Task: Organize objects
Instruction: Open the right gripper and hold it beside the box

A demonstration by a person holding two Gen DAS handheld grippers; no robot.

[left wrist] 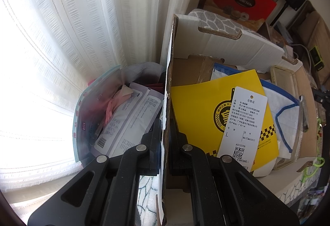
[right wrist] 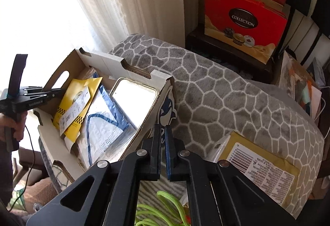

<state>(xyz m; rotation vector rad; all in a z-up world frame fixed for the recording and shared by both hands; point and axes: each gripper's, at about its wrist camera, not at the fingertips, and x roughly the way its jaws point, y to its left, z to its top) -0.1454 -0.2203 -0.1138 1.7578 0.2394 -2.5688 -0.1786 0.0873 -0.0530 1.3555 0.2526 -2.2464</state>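
Note:
A white and brown cardboard box (right wrist: pixel 142 74) rests on a grey patterned blanket (right wrist: pixel 226 89). It holds a yellow packet (left wrist: pixel 206 102) with a white tag (left wrist: pixel 243 122), a blue-edged mask bag (left wrist: pixel 286 110) and a clear phone case (right wrist: pixel 134 100). My left gripper (left wrist: pixel 165 122) is shut on the box's left wall (left wrist: pixel 167 81); it also shows in the right wrist view (right wrist: pixel 58 91). My right gripper (right wrist: pixel 163 131) is nearly shut with nothing between its fingers, just beside the box's near right wall with the orca print (right wrist: pixel 168 110).
A clear bag of packets (left wrist: pixel 115 114) lies left of the box against white curtains (left wrist: pixel 82 30). A red gift box (right wrist: pixel 243 21) stands on a dark stand behind. A yellow parcel (right wrist: pixel 262 166) and green cord (right wrist: pixel 165 203) lie near my right gripper.

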